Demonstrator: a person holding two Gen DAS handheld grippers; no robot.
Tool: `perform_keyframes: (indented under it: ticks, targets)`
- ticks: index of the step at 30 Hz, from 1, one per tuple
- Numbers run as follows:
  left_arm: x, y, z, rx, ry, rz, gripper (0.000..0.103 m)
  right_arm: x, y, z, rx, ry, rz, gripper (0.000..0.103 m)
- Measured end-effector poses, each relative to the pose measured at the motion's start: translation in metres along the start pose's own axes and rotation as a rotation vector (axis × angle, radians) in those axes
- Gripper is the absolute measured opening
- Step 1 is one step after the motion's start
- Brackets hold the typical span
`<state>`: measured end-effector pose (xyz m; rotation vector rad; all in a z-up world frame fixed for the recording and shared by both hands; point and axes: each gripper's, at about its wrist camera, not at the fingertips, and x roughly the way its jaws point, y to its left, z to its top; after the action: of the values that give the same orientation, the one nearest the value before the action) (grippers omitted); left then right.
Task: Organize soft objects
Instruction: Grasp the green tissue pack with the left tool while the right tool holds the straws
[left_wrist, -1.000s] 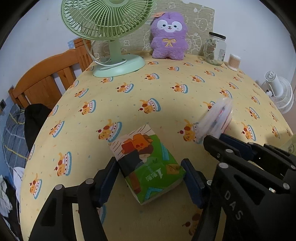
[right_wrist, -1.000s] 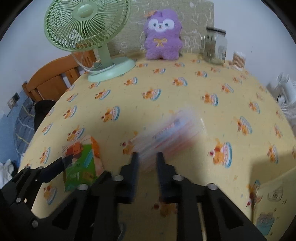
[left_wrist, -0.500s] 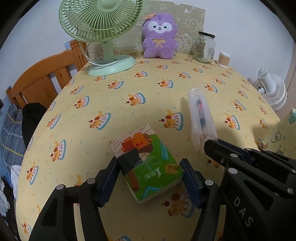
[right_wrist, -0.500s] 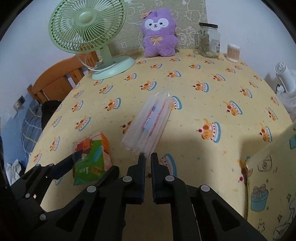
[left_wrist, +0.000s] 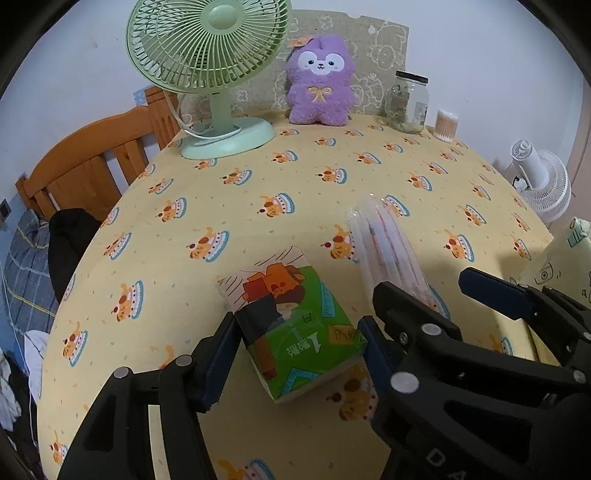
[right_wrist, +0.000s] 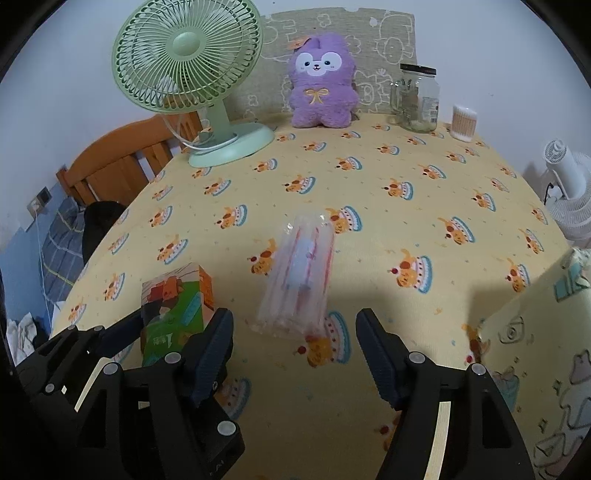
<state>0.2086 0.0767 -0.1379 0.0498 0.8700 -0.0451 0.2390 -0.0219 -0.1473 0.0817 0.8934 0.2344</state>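
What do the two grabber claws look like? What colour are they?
Both are chunky black plastic frames with round silver screws. The left gripper and right gripper each have two fingers lined with dark blue ribbed pads. White letters, partly cut off and reading like "DA", show on the right one's frame in the left view. No cables or sleeves are visible.

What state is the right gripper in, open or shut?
Open. In the right wrist view the right gripper has its jaws spread wide, and the clear plastic pack lies on the tablecloth ahead of them, untouched.
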Motion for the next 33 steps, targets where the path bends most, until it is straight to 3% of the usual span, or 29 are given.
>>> perform_keyframes:
  ticks: [4, 12, 20, 33]
  targets:
    - [0.006, 0.003, 0.005, 0.005, -0.004, -0.002, 0.066, 0.01, -0.001, 0.007, 0.017, -0.001, -0.011, 0.071]
    - [0.015, 0.001, 0.005, 0.011, 0.017, -0.019, 0.066, 0.03, -0.005, 0.008, 0.048, 0.045, 0.027, 0.03]
    - [0.005, -0.001, 0.002, 0.007, 0.003, -0.019, 0.066, 0.018, -0.002, 0.005, 0.027, 0.029, 0.03, 0.021]
    - [-0.025, -0.008, -0.006, -0.001, -0.05, -0.016, 0.066, -0.019, 0.0, -0.004, 0.008, -0.027, 0.036, 0.017]
